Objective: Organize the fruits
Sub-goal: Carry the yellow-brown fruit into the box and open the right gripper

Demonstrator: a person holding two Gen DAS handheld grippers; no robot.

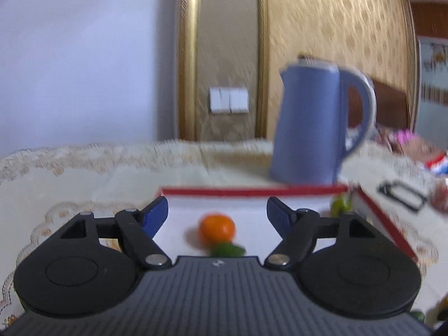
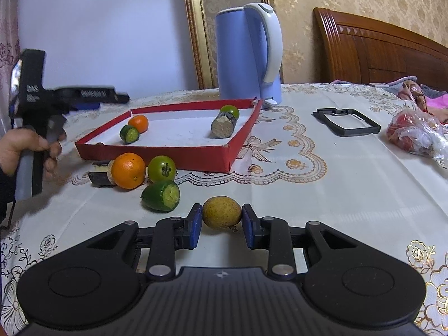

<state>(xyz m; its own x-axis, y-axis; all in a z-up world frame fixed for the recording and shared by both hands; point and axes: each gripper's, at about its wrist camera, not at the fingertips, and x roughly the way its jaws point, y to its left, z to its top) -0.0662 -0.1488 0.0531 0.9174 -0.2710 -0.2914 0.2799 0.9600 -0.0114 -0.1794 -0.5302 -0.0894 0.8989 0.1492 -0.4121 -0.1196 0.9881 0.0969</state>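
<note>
Yellow fruit (image 2: 221, 216) on the tablecloth (image 2: 322, 196), squarely between the pads of the right gripper (image 2: 221, 225), pads pressed on both flanks: clenched on it. Roundish, no marked long axis. Red tray (image 2: 196, 159) ahead and slightly left, beyond a loose cluster: cut green fruit (image 2: 161, 195), orange (image 2: 128, 170), green tomato (image 2: 161, 168). Inside the tray: small orange (image 1: 217, 229), green piece (image 1: 227, 249), and at the far corner a brown-ended cylinder (image 2: 223, 126). Left gripper (image 1: 217, 215) released, jaws wide, nothing between, poised over the small orange. Right hand likely nearer for the next carry: forward, over the cluster, into the tray. Kettle (image 2: 246, 53) behind.
</note>
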